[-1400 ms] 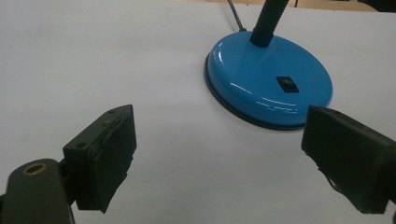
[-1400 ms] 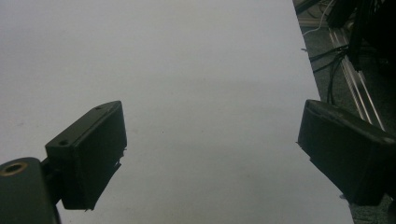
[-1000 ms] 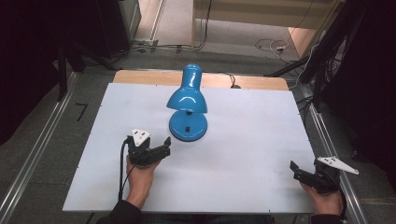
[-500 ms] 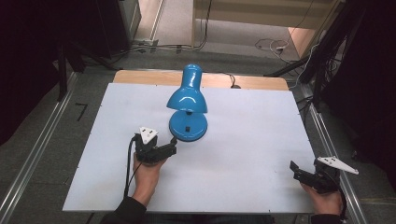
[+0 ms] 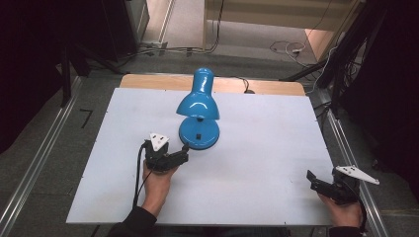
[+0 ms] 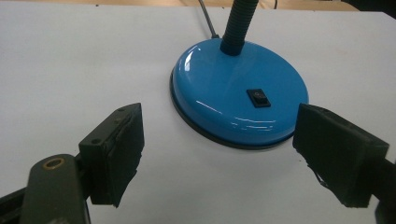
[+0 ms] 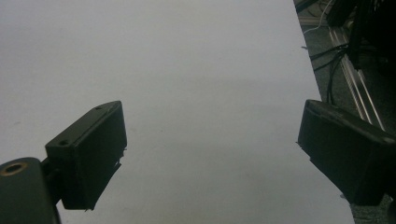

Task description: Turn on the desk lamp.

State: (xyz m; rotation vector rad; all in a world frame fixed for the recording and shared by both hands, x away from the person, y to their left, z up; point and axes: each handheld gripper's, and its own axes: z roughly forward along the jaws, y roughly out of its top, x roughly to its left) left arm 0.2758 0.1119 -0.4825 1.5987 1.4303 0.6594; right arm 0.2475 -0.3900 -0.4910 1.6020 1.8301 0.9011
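Claws gape wide, empty, left one facing lamp base.

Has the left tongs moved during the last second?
Yes. The left tongs went forward and rightward across the table toward the blue desk lamp, ending beside its base, jaws open.

A glossy blue desk lamp stood upright on the white table, just above the middle of the high view. Its round base carried a small black rocker switch, and its shade drooped forward over the base.
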